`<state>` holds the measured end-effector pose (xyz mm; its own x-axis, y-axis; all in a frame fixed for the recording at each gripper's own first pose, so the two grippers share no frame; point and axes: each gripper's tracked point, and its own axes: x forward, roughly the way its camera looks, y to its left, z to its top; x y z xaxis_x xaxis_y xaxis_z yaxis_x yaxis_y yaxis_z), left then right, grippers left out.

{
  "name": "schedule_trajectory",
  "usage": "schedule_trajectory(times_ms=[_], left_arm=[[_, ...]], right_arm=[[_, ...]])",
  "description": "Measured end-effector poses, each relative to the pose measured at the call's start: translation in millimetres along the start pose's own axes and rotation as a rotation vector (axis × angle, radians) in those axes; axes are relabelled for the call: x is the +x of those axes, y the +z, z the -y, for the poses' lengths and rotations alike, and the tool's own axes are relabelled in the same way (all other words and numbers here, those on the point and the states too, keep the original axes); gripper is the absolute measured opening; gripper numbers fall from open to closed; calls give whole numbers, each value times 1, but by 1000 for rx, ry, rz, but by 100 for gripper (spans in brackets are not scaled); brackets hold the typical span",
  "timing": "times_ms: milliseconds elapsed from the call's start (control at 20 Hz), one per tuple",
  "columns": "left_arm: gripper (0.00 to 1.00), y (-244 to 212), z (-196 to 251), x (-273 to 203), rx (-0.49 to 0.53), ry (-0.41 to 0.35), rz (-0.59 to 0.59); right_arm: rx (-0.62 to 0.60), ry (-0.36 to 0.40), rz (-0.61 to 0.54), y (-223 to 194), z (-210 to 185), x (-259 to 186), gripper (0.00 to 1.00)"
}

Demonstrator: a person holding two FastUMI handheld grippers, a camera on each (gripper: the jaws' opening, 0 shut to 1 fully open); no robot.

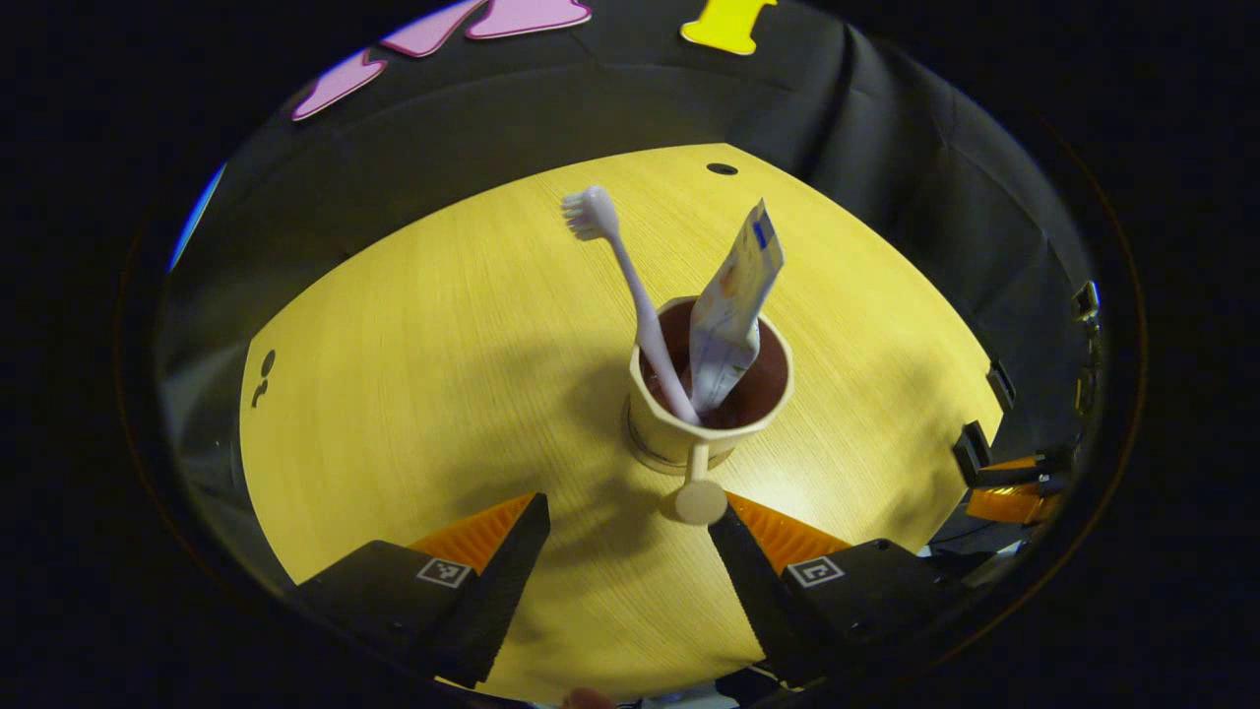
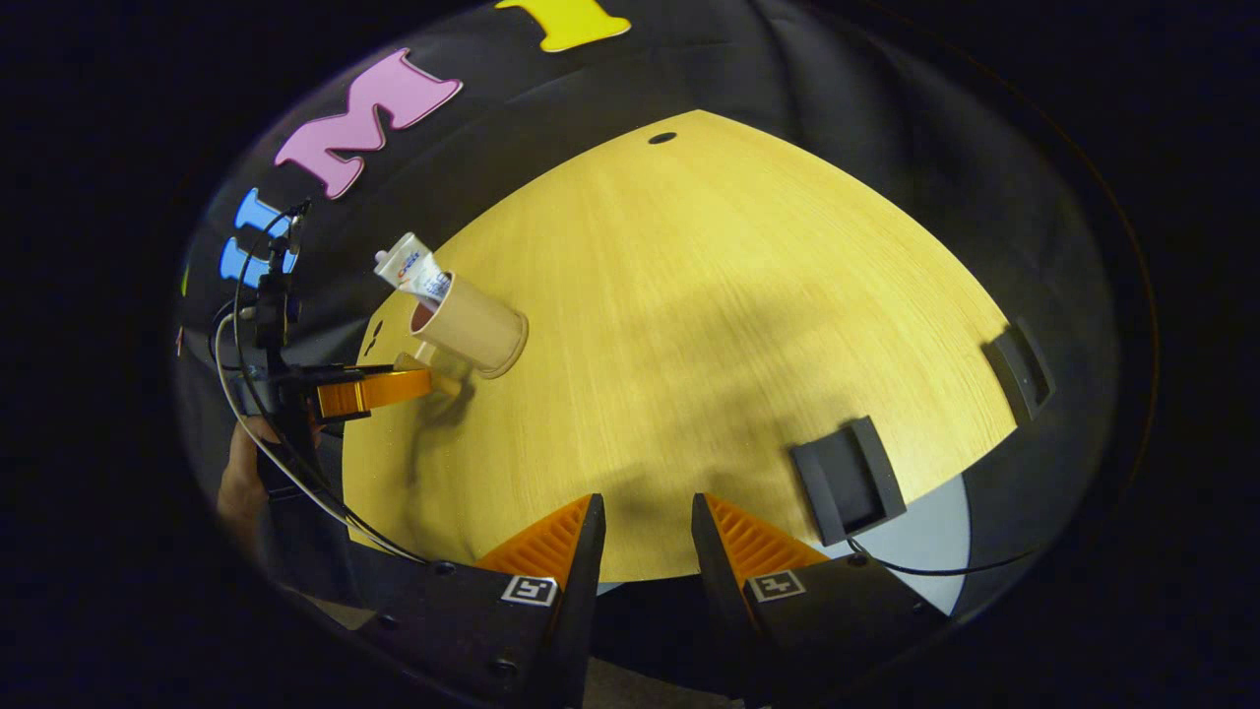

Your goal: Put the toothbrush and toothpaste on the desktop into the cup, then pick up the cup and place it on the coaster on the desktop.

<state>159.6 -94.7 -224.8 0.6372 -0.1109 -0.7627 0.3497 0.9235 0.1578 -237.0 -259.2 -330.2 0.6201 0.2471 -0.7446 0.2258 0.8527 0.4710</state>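
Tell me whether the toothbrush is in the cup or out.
In. The toothbrush stands handle-down inside the cup, leaning on its rim with bristles up, beside the toothpaste.

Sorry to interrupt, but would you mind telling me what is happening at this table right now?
A person is working with a handheld gripper in each hand. The toothbrush and toothpaste already stand in the cup on the wooden desktop. The left gripper sits right in front of the cup with its jaws wide open, one finger beside the cup's handle. A dark rim under the cup may be the coaster, though I cannot tell. The right gripper hangs open at the table's near edge.
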Motion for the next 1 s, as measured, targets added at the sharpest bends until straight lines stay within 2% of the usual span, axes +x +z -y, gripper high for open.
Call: schedule_trajectory(times_ms=[200, 400, 450, 500, 650, 700, 900, 1000], left_arm=[[100, -9, -1, -31, -45, -22, 89], [100, -26, -4, -51, -93, -23, 115], [100, -31, -8, -56, -106, -17, 122], [100, -36, -12, -61, -120, -14, 130], [100, -52, -23, -78, -172, -9, 158], [100, -58, -29, -86, -185, -5, 170], [98, -79, -50, -109, -223, 24, 212], [98, -87, -60, -120, -246, 42, 243]], right_arm=[[-91, 57, -2, 4, -42, 7, 55], [-142, 93, 4, 4, -71, 5, 55], [-149, 101, 11, 6, -77, 3, 38], [-154, 112, 21, 8, -85, 1, 55], [-164, 144, 54, 17, -109, -3, 57], [-171, 147, 65, 19, -114, -6, 60], [-205, 157, 129, 32, -139, -16, 60], [-219, 161, 158, 36, -151, -20, 64]])
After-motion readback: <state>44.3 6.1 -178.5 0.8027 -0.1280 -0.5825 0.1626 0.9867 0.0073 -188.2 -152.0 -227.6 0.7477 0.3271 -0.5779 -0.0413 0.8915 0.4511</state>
